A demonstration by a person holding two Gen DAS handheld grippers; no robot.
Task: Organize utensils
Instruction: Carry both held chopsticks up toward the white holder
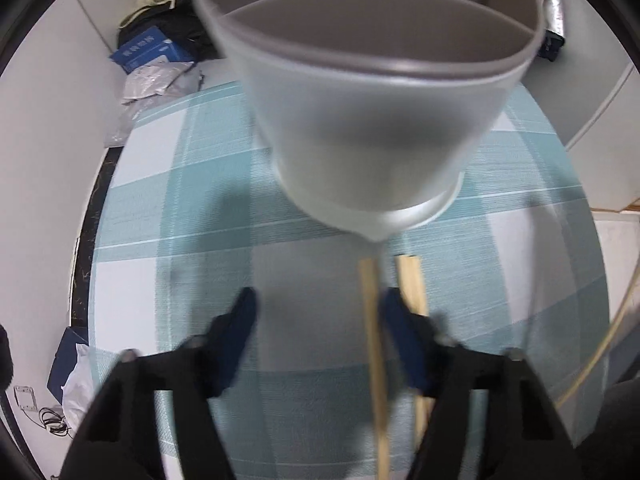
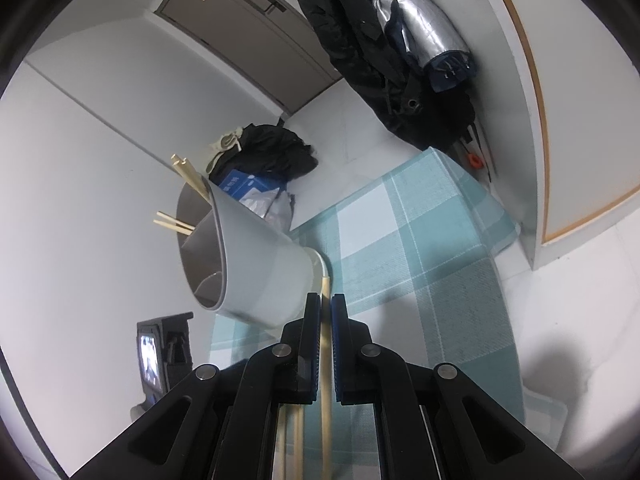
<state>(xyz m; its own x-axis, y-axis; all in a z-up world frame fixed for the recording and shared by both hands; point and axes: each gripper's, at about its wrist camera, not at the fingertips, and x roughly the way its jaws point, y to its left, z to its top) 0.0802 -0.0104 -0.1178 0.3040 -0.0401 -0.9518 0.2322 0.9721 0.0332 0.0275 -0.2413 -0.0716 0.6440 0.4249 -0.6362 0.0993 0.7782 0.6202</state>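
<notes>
A grey divided utensil holder (image 1: 372, 92) stands on the checked cloth and fills the top of the left wrist view. My left gripper (image 1: 319, 304) points down in front of its base, jaws open. One wooden chopstick (image 1: 372, 340) runs up between the pads, close to the right pad (image 1: 400, 332), with a wide gap to the other pad. More chopsticks (image 1: 410, 280) lie behind that finger. In the right wrist view my right gripper (image 2: 326, 300) is shut on a chopstick (image 2: 326, 292) whose tip reaches the holder's (image 2: 256, 264) base. Several chopsticks (image 2: 188, 174) stick out of the holder.
The blue-and-white checked cloth (image 2: 420, 240) covers the table; its left edge (image 1: 86, 248) drops to the floor. A blue box (image 1: 146, 50), black bags (image 2: 272, 148) and plastic wrappers lie beyond. A dark coat and a silver umbrella (image 2: 416, 24) hang at the right. A small screen device (image 2: 154, 354) stands at the left.
</notes>
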